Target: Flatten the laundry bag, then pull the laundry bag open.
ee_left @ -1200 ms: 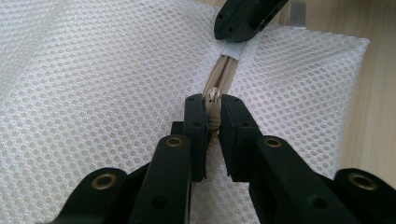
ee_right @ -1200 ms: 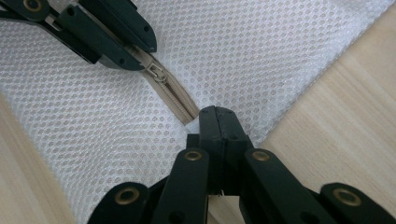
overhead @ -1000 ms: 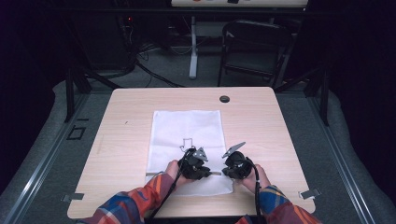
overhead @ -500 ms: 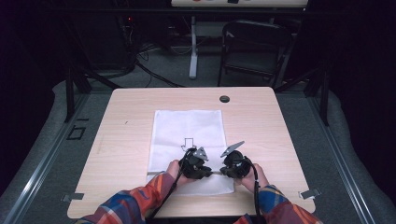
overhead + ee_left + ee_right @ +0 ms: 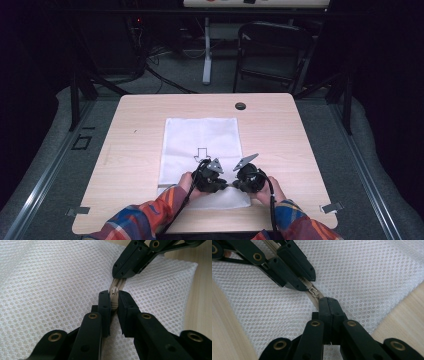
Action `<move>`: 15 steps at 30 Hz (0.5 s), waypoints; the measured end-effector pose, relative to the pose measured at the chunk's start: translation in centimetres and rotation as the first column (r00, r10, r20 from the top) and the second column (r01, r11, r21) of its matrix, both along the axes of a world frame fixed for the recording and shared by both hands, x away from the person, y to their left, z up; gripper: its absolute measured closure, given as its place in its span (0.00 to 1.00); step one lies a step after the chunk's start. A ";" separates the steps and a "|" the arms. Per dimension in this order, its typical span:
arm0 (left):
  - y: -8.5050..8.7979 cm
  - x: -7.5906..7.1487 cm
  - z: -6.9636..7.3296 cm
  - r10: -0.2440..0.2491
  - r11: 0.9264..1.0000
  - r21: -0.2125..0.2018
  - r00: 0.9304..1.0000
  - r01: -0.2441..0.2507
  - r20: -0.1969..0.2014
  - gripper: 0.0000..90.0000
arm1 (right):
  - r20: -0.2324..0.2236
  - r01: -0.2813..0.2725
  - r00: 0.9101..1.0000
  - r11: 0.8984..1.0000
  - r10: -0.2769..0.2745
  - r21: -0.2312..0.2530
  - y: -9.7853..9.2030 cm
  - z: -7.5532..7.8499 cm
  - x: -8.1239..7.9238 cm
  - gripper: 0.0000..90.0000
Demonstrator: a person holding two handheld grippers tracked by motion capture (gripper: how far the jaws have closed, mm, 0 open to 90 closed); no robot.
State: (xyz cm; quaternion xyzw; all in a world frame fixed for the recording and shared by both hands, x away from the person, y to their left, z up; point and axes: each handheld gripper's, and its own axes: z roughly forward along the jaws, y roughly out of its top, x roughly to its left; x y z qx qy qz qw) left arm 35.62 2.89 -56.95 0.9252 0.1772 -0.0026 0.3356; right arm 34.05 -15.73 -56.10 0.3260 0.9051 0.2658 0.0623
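A white mesh bag (image 5: 200,135) lies flat on the wooden table (image 5: 135,150), with a small arrow mark (image 5: 202,155) on it. Its beige zipper (image 5: 114,291) runs along the near end. My left gripper (image 5: 114,296) is shut on the zipper strip just behind the slider, and in the high view it (image 5: 225,184) sits tip to tip with the right one. My right gripper (image 5: 327,301) is shut on the same zipper from the opposite side, right at the slider (image 5: 313,291). The two sets of jaws almost touch.
A black round grommet (image 5: 240,106) sits in the table's far edge. A dark chair (image 5: 272,50) and cables stand on the floor beyond. Bare wood lies on both sides of the bag. Plaid sleeves (image 5: 145,220) come in at the near edge.
The two grippers have drawn very slightly closer together over the zipper. The bag lies where it was.
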 end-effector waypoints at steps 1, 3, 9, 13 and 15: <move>0.0 0.0 0.0 -0.001 1.000 -0.007 1.000 0.001 -0.001 0.90 | -0.006 -0.007 1.000 1.000 0.007 -0.008 -0.1 0.1 0.1 1.00; -0.1 0.0 0.1 0.000 1.000 0.013 1.000 0.000 0.006 0.90 | -0.013 -0.002 1.000 1.000 0.002 0.006 -0.1 0.0 0.0 1.00; -0.1 -0.3 0.4 -0.005 1.000 0.012 1.000 0.005 0.023 0.90 | -0.041 0.017 0.999 1.000 -0.017 -0.001 -0.1 0.1 0.3 1.00; -0.2 -0.3 0.4 -0.004 1.000 0.016 1.000 0.003 0.026 0.90 | -0.054 0.035 0.998 0.999 -0.034 0.014 -0.2 0.0 0.3 1.00; -0.2 -0.3 0.5 -0.005 1.000 0.022 1.000 0.004 0.021 0.90 | -0.056 0.039 0.998 0.999 -0.038 0.018 -0.4 0.0 0.3 1.00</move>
